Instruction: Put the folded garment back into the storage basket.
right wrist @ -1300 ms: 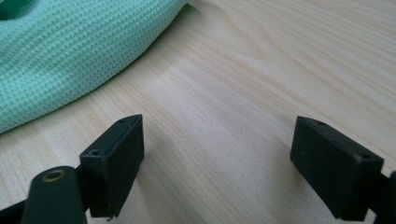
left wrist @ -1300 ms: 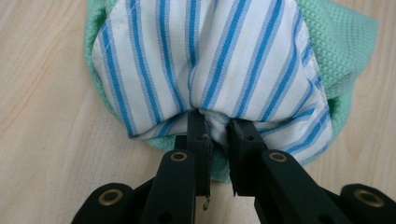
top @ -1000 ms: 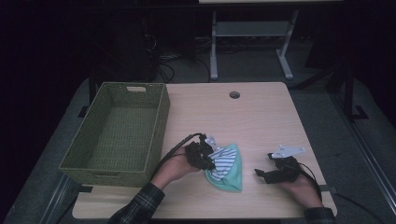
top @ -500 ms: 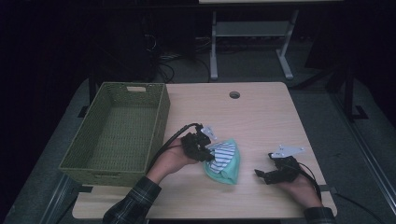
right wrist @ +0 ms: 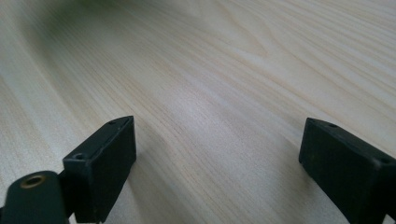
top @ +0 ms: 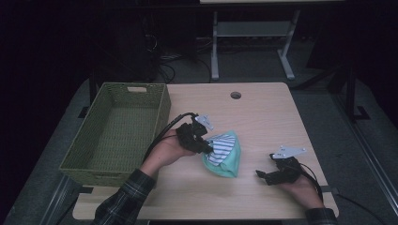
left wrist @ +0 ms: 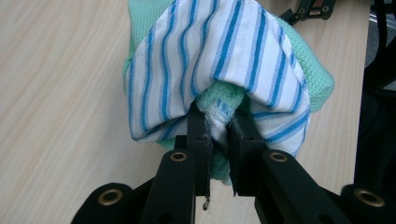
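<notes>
On one table [top: 263,112], left gripper [left wrist: 218,122] jaws pinch two cloths [left wrist: 224,51]; right gripper [right wrist: 217,154] jaws spread.

The high view is dim: the room beyond the table [top: 263,112] is almost black. Both gripper views are bright and evenly lit. Near the right gripper [right wrist: 217,154], jaw bases blur; soft shadows lie beneath them.

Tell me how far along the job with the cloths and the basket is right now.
Done: the left gripper is shut on the bundle of cloths, a striped one wrapped in a green one, pinching an edge. In hand: the bundle hangs from it, beside the basket. Left: the basket looks empty, so the bundle probably goes in next. The right gripper rests open on the table, holding nothing.
</notes>
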The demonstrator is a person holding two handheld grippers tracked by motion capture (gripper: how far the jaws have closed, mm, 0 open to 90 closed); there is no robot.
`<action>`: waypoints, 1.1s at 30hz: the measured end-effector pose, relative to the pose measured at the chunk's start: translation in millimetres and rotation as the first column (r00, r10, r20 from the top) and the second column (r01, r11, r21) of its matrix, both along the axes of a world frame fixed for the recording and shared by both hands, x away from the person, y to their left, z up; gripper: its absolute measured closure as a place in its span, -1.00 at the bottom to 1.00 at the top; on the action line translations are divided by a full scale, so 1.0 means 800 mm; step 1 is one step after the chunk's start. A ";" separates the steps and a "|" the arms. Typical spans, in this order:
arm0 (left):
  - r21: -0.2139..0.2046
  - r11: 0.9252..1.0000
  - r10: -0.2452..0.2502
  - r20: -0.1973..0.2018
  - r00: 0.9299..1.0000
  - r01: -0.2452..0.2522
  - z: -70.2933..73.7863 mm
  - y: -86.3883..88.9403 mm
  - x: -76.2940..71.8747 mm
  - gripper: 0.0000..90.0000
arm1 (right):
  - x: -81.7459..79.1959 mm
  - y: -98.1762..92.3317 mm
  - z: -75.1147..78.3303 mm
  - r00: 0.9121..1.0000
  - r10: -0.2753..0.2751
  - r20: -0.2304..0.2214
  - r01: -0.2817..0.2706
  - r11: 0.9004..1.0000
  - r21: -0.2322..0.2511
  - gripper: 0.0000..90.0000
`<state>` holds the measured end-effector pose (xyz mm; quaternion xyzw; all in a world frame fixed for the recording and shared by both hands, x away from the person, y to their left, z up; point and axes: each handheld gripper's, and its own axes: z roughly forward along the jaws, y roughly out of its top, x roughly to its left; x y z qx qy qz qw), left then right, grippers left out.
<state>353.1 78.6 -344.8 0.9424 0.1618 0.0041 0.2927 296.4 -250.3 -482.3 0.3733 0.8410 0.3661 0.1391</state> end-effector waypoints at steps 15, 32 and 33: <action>-0.010 0.999 0.050 0.029 0.998 -0.050 0.034 0.040 0.005 0.78 | 0.000 0.000 0.000 1.000 -0.001 0.001 0.001 1.000 0.003 -0.76; -0.032 0.989 0.143 0.068 0.987 -0.141 0.066 0.092 0.009 0.77 | 0.000 0.000 0.000 1.000 0.000 0.001 0.000 1.000 -0.001 -0.76; -0.034 0.988 0.150 0.073 0.986 -0.148 0.068 0.096 0.009 0.77 | 0.000 0.000 0.000 1.000 0.000 0.001 0.000 1.000 -0.001 -0.76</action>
